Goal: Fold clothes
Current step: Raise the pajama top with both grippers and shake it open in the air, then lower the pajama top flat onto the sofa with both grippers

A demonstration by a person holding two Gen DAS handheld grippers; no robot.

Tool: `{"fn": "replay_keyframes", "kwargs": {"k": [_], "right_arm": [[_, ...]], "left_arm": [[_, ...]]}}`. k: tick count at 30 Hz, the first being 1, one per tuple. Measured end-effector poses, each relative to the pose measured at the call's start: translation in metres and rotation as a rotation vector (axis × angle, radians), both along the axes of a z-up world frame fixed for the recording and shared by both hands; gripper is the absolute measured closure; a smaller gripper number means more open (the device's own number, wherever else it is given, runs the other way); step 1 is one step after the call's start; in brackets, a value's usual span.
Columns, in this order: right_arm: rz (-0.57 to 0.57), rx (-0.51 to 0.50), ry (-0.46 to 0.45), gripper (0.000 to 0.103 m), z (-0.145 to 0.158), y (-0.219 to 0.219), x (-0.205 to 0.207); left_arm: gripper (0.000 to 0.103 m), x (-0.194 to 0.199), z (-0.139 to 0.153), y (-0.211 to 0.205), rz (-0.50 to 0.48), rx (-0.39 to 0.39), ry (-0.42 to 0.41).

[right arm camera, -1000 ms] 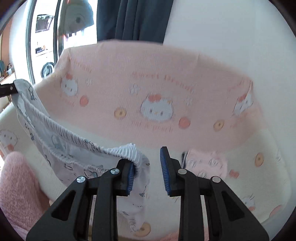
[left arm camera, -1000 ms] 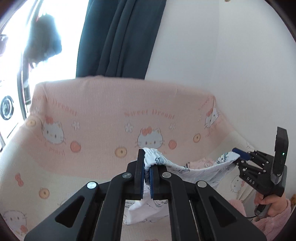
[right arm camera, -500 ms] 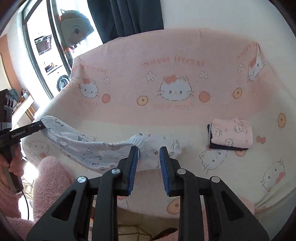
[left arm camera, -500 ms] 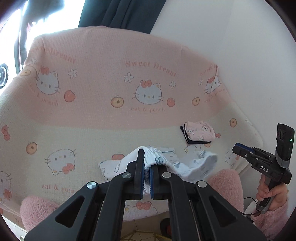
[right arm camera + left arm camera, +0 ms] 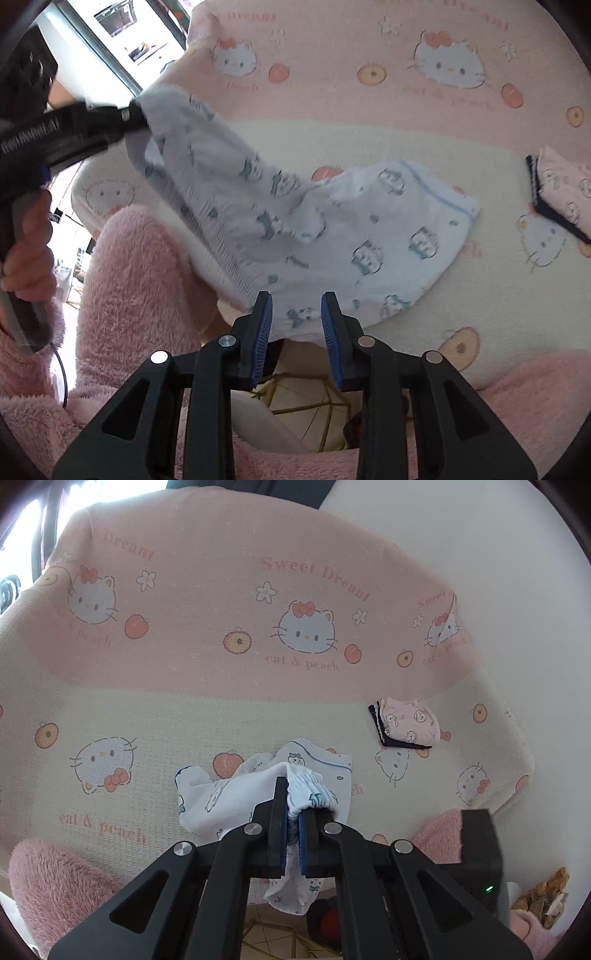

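Your left gripper pinching the gathered waistband of the white cat-print cotton garment, cloth draped toward 10 o'clock over the pink cat-print blanket, your right gripper spread wide and empty at its near hem, folded pink garment pile at 2 o'clock.

A pink-and-cream cat-print blanket covers the seat and runs up the backrest behind it. On the cream part, near the front edge, lies the white printed garment, one end lifted off the cover, the far end resting flat. Farther right sits a small folded pink-and-dark stack, well apart from the garment.
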State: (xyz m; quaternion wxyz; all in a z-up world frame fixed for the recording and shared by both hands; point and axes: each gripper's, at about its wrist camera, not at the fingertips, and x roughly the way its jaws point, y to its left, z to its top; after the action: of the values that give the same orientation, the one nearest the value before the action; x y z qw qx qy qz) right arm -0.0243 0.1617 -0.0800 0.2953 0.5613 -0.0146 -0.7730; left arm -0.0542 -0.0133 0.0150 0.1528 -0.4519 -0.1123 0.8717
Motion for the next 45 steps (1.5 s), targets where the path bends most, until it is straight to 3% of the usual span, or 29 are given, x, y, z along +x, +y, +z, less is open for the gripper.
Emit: {"fn": "replay_keyframes", "kwargs": {"k": [5,8,10,12,13,14,16,22,25,29,34,38,40,41,44,45], "right_arm": [[0.038,0.039,-0.018,0.072,-0.024,-0.034,0.008],[0.073,0.038,0.055,0.069,-0.010,-0.044,0.016],[0.057,0.100,0.121,0.064,-0.006,-0.046,0.018],[0.027,0.161,0.103,0.064,-0.024,-0.046,0.009],[0.009,0.166,0.073,0.067,-0.038,-0.043,0.004],[-0.001,0.184,0.042,0.078,-0.051,-0.039,-0.001],[-0.016,0.219,0.007,0.084,-0.071,-0.033,-0.007],[-0.103,0.287,0.061,0.092,-0.077,-0.002,-0.022],[-0.216,0.293,0.128,0.094,-0.054,0.032,-0.034],[-0.342,0.245,0.246,0.095,0.008,0.076,-0.044],[-0.367,0.157,0.519,0.095,0.141,0.087,-0.033],[-0.345,0.070,0.675,0.094,0.231,0.083,-0.016],[-0.344,0.070,0.704,0.094,0.248,0.081,-0.019],[-0.343,0.087,0.697,0.094,0.246,0.079,-0.027],[-0.333,0.090,0.578,0.094,0.214,0.080,-0.069],[-0.327,0.106,0.554,0.094,0.206,0.080,-0.085]], "left_arm": [[0.099,0.003,0.001,0.003,0.019,-0.007,0.000],[0.099,0.006,0.002,0.008,0.027,-0.050,0.008],[0.099,0.009,0.004,0.012,0.026,-0.072,0.017],[0.099,0.011,0.006,0.017,0.020,-0.081,0.024],[0.099,0.012,0.007,0.019,0.016,-0.085,0.027],[0.099,0.013,0.008,0.022,0.011,-0.090,0.031],[0.099,0.016,0.011,0.027,-0.005,-0.097,0.036],[0.099,0.020,0.015,0.031,-0.014,-0.108,0.052],[0.099,0.022,0.017,0.025,-0.006,-0.112,0.058],[0.099,0.026,0.032,0.014,-0.023,-0.082,0.091],[0.099,0.044,0.109,-0.002,-0.111,0.019,0.301],[0.099,0.049,0.151,-0.014,-0.107,-0.001,0.384],[0.099,0.036,0.148,-0.014,-0.088,-0.043,0.378],[0.099,0.022,0.138,-0.013,-0.079,-0.064,0.337],[0.099,-0.032,0.099,-0.008,-0.062,-0.106,0.207],[0.099,-0.046,0.098,-0.006,-0.054,-0.128,0.199]]}}
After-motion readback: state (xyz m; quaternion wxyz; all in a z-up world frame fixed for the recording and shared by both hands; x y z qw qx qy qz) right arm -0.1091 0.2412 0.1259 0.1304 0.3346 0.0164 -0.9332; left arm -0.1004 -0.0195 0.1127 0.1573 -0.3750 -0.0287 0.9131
